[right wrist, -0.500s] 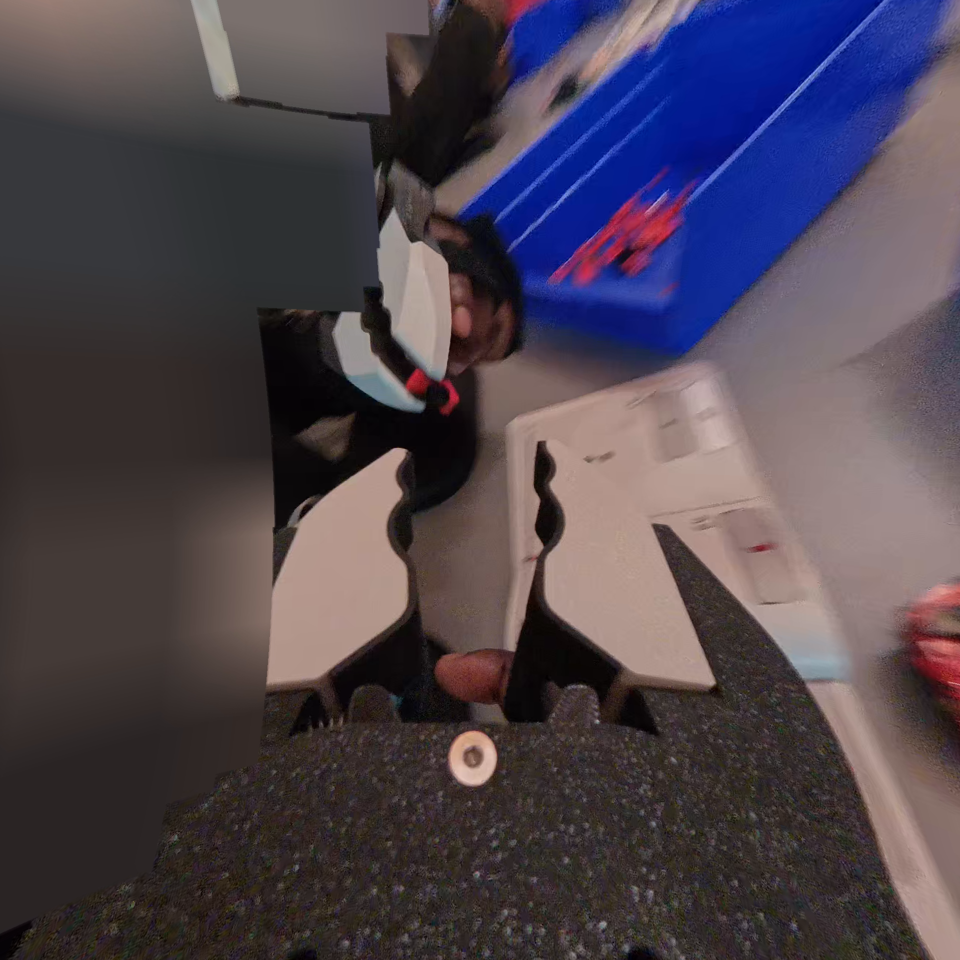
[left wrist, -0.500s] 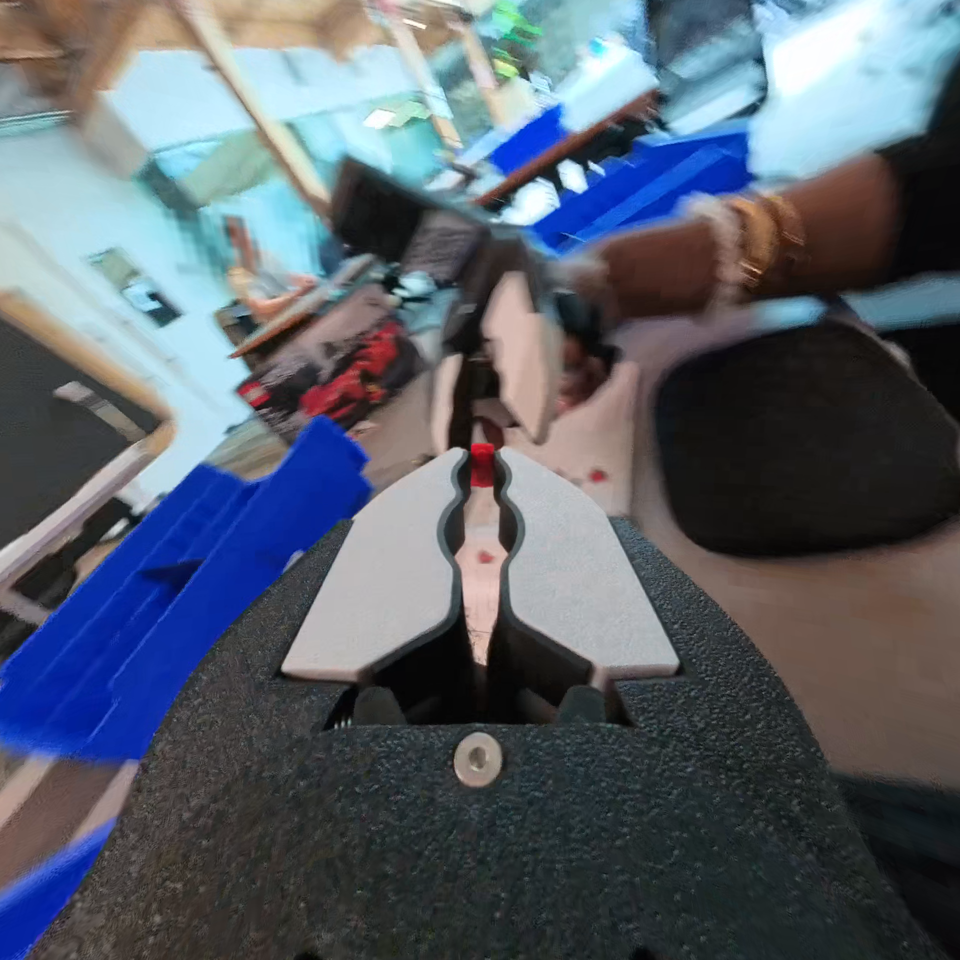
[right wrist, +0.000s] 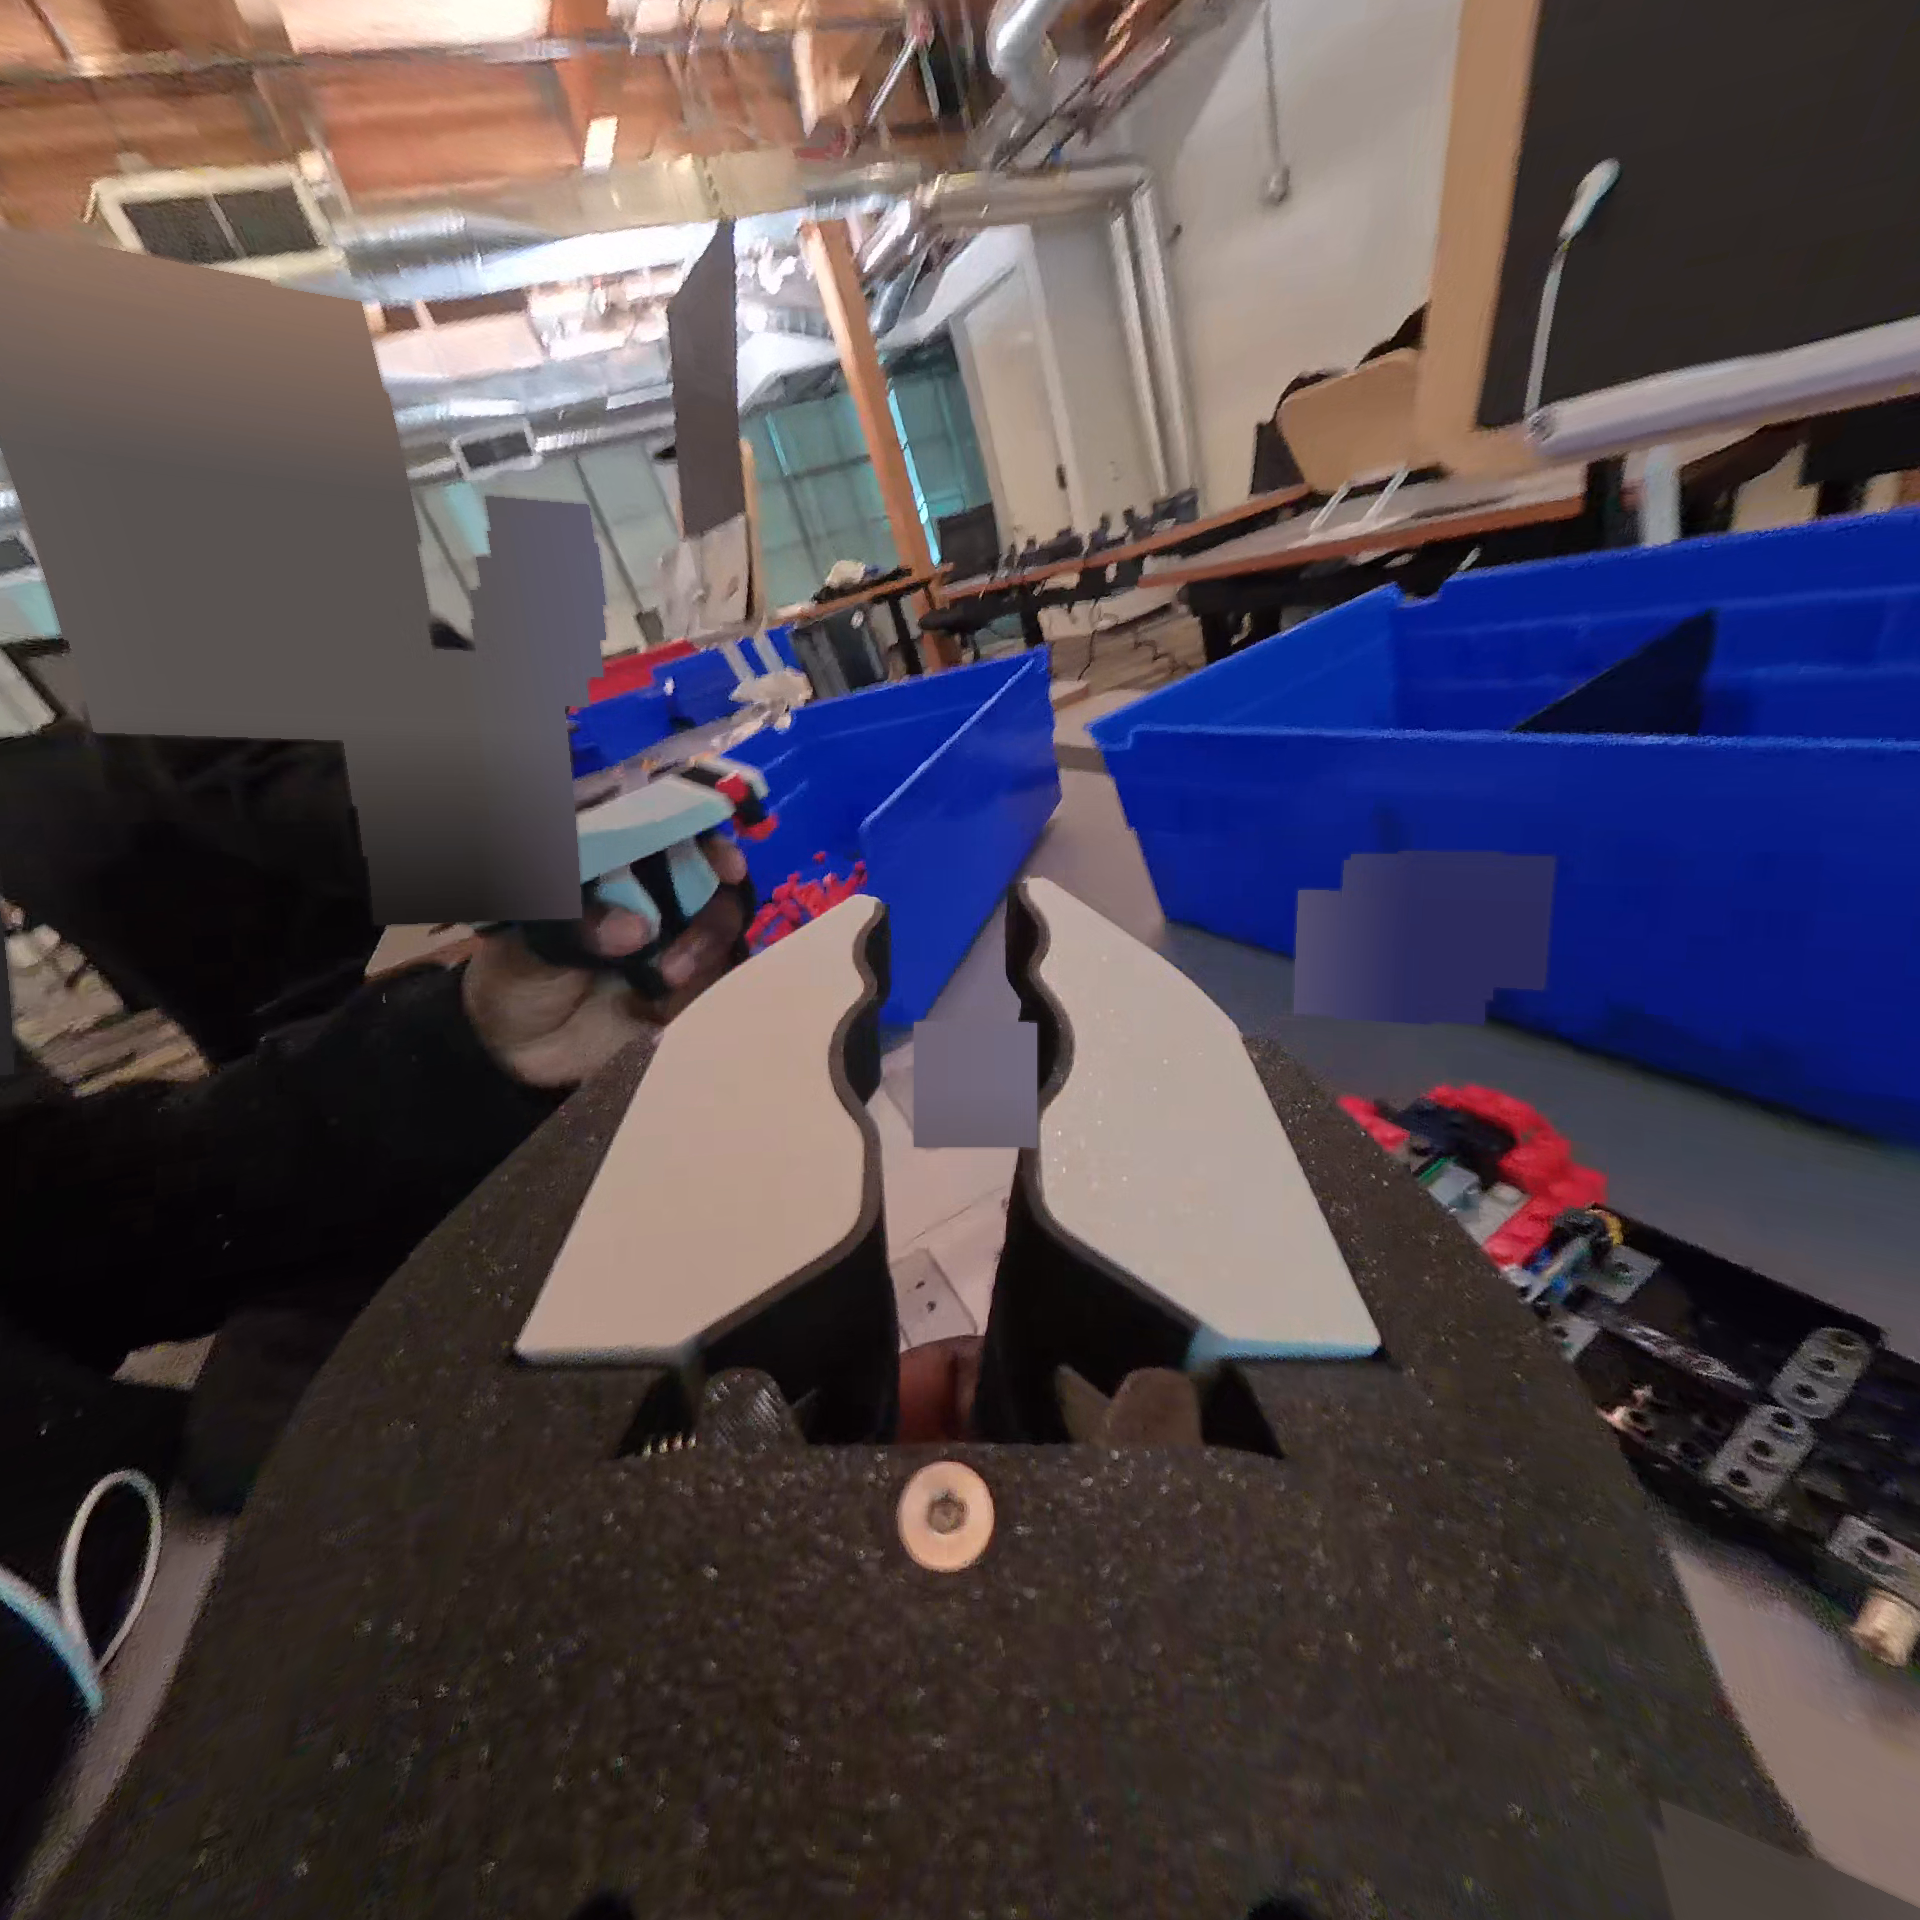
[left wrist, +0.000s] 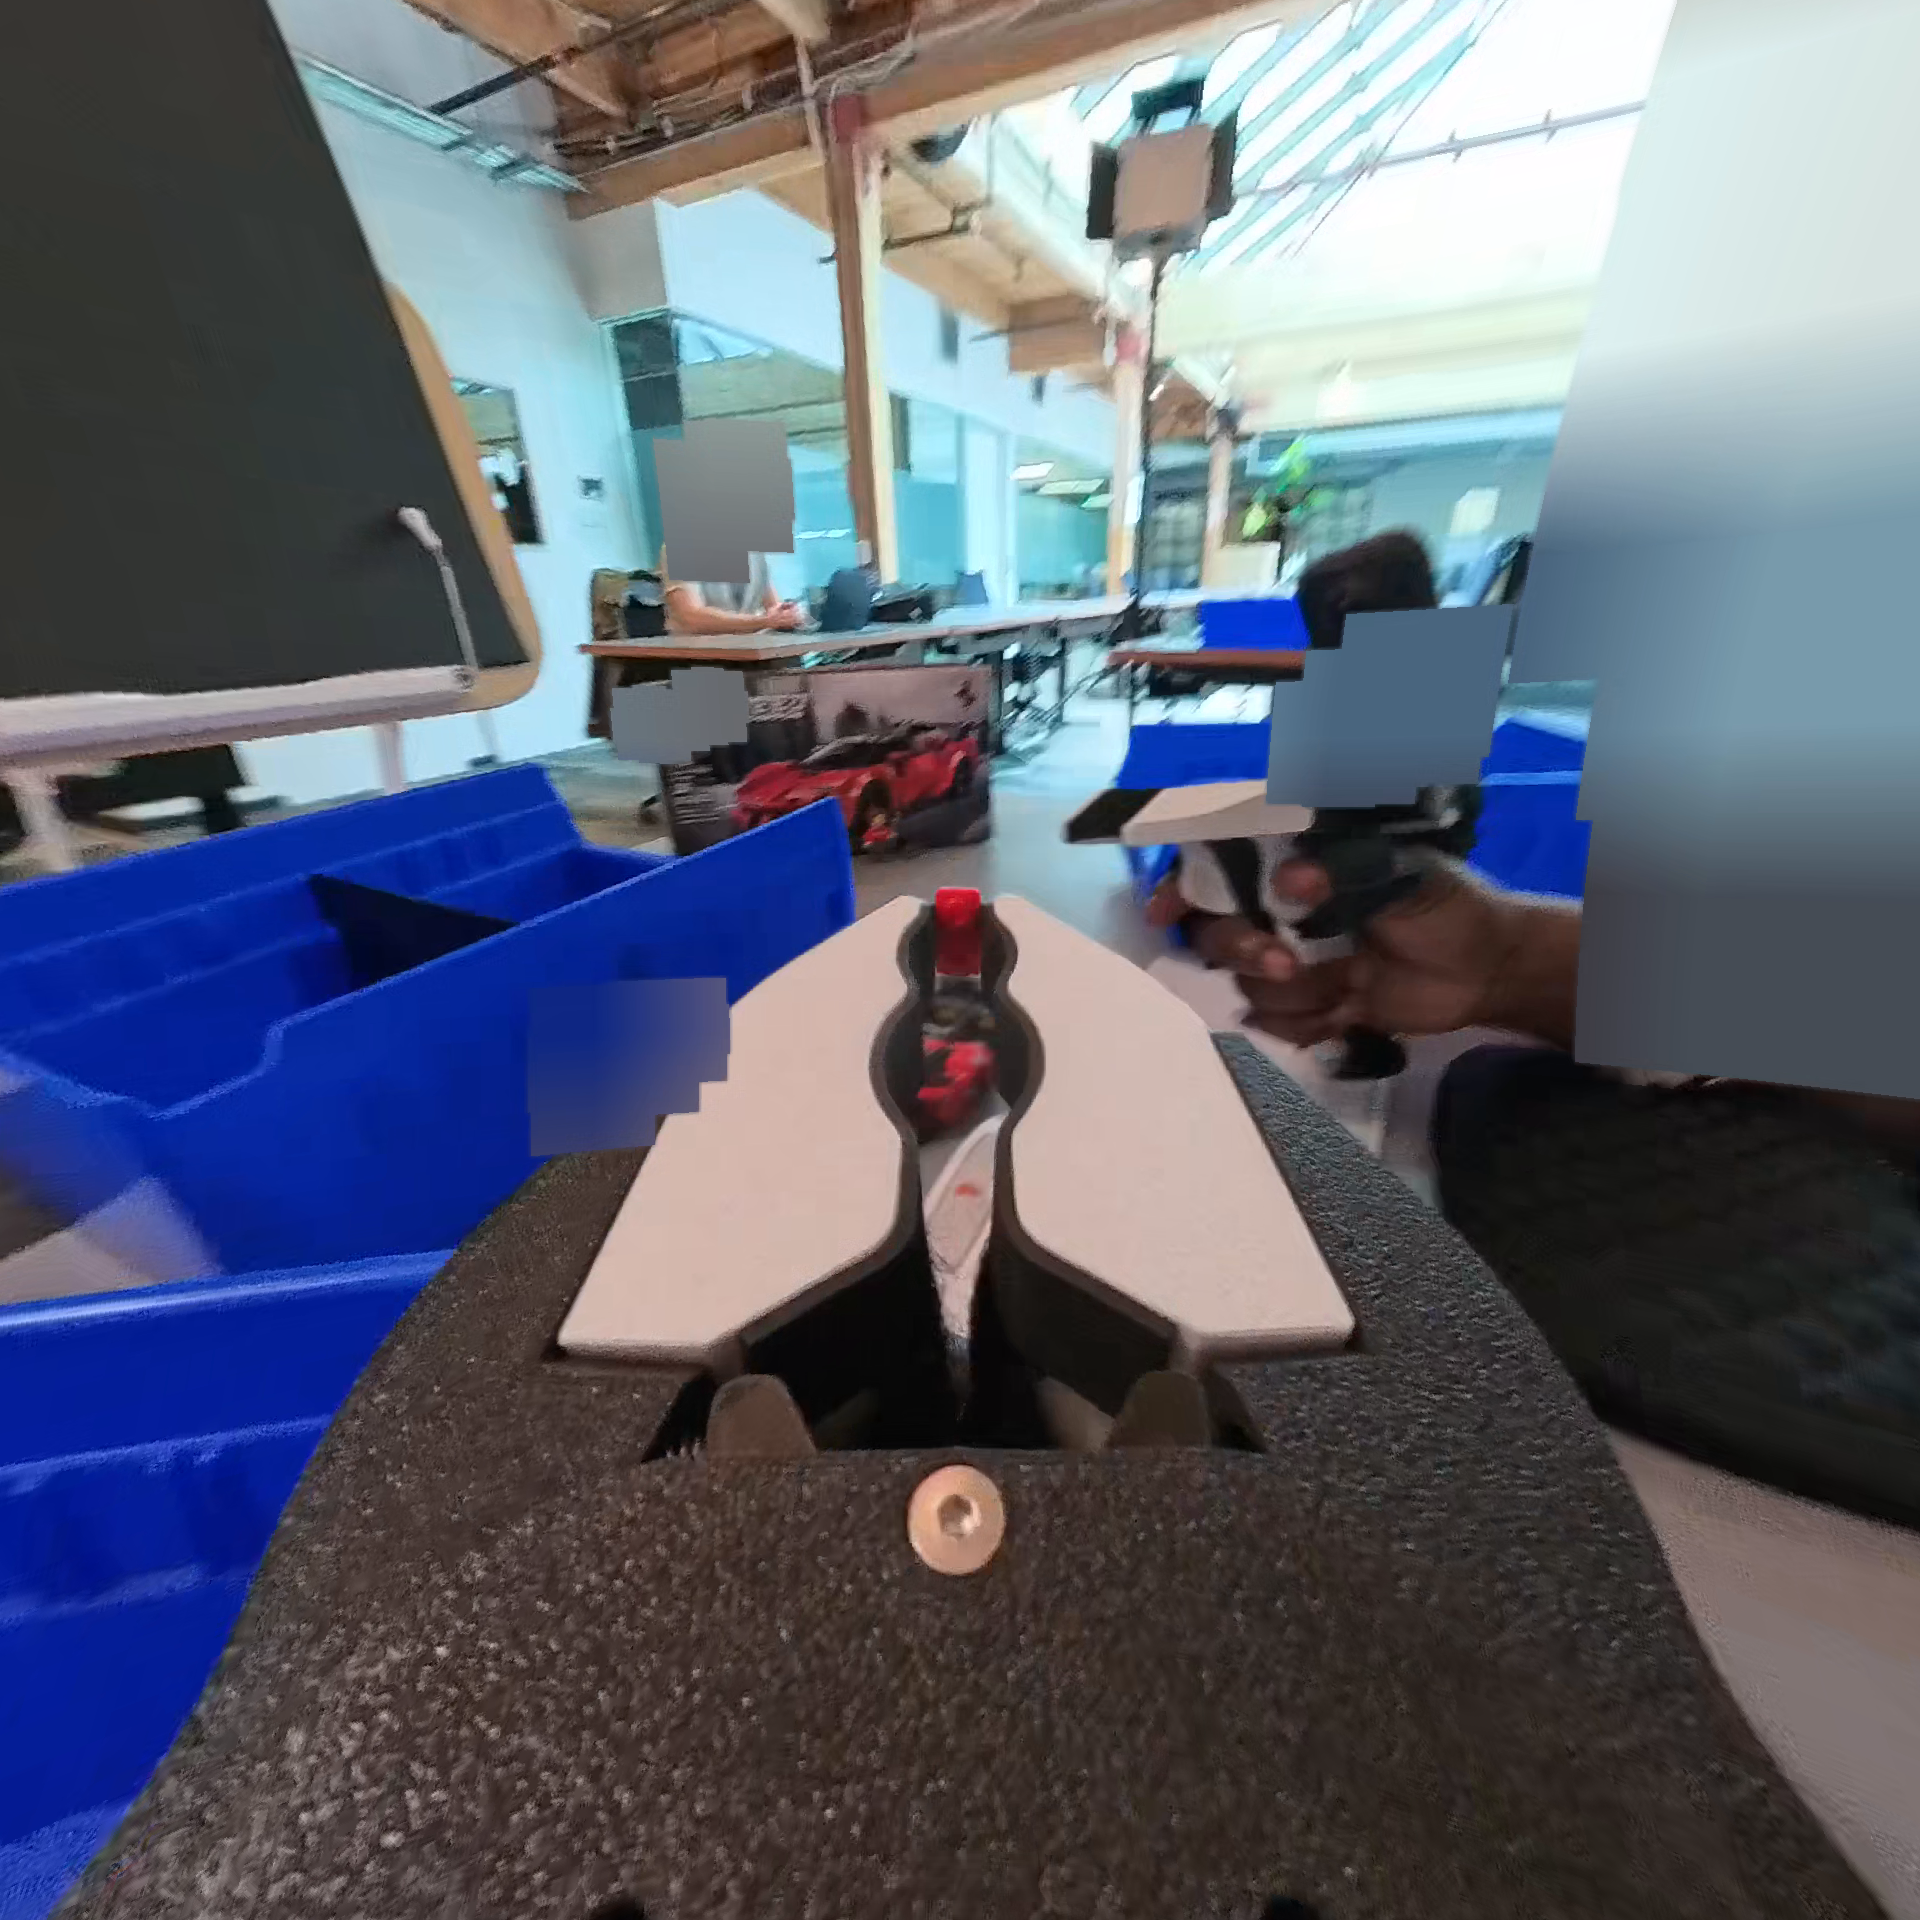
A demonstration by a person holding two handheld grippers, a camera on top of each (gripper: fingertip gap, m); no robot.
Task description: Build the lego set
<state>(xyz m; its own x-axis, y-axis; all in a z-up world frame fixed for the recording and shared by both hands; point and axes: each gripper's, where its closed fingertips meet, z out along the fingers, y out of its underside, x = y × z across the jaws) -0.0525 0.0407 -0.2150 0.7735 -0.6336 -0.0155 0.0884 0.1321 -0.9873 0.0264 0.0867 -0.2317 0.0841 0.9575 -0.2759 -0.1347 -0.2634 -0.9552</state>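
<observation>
My left gripper is shut on a small red lego piece held at its fingertips, raised above the table. In the right wrist view the left gripper shows far left with the red piece at its tip. My right gripper is open and empty, a narrow gap between its fingers. It shows in the left wrist view, held by a hand at right. The partly built red and black lego car lies on the grey table at right.
Blue bins stand around: one at left, one at right, one holding red loose pieces. A lego box with a red car picture stands behind. White instruction sheets lie under my right gripper. People sit at far tables. One gripper's finger ends stand about 10 centimetres off the other's.
Both grippers have tilted up and moved apart; the views now look level across the room. The left still holds the red piece, and the right gripper's gap has narrowed.
</observation>
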